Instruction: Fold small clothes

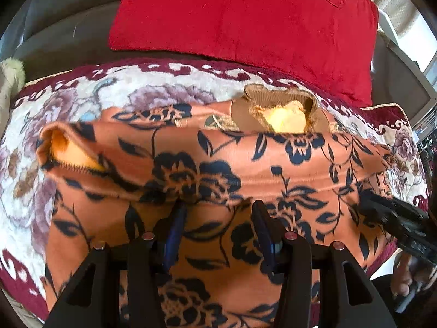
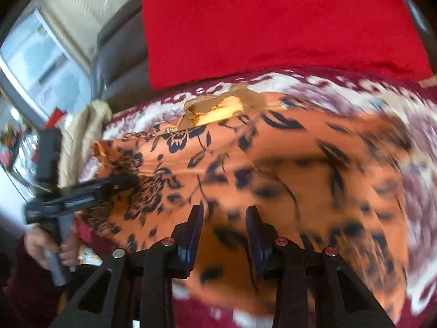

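Motion blur smears the orange floral garment (image 2: 314,164) rightward.

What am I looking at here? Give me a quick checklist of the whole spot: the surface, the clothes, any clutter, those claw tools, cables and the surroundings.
Surface: plush white blanket with purple flowers and maroon border, spread flat.
Job's things: orange fleece garment with navy flower print, lying on the blanket, tan collar away from the cameras, yellow lining showing.
Clutter: red velvet cushion beyond the garment.
Grippers: left gripper open, over the garment; right gripper open, over the garment, view blurred.
Cables: nothing seen.
Surroundings: grey sofa back; bright window.
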### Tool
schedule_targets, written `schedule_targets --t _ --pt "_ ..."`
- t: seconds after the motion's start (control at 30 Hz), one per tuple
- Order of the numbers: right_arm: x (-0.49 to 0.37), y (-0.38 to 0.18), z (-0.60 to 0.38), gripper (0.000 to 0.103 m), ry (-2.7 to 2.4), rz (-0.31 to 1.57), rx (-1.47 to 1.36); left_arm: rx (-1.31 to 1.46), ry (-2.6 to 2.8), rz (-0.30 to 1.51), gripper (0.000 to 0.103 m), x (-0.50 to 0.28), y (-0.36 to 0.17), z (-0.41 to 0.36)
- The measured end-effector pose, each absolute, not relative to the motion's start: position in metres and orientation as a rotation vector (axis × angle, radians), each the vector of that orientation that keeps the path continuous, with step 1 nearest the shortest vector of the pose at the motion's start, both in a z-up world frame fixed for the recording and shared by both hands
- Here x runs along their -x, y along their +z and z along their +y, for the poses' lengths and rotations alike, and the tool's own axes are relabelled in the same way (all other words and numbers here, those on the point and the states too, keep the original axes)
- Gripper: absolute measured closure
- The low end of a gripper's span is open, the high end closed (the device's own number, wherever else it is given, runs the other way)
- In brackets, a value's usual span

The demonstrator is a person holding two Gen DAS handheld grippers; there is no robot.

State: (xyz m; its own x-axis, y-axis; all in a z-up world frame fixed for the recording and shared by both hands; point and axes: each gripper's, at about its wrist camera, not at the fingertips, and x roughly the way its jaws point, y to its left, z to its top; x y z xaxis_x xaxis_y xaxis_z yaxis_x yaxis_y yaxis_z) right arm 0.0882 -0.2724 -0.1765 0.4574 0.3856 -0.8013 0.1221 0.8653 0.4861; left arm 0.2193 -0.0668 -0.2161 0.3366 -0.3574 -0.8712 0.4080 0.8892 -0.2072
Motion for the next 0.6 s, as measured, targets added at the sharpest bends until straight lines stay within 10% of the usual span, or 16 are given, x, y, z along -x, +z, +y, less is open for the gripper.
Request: schedule_targets --t 0.6 --pt "-0.105 -0.152 -0.347 0.070 -0.058 0.758 -0.634 -0.006 -0.426 0.915 0.050 -0.240 -0.175 -0.054"
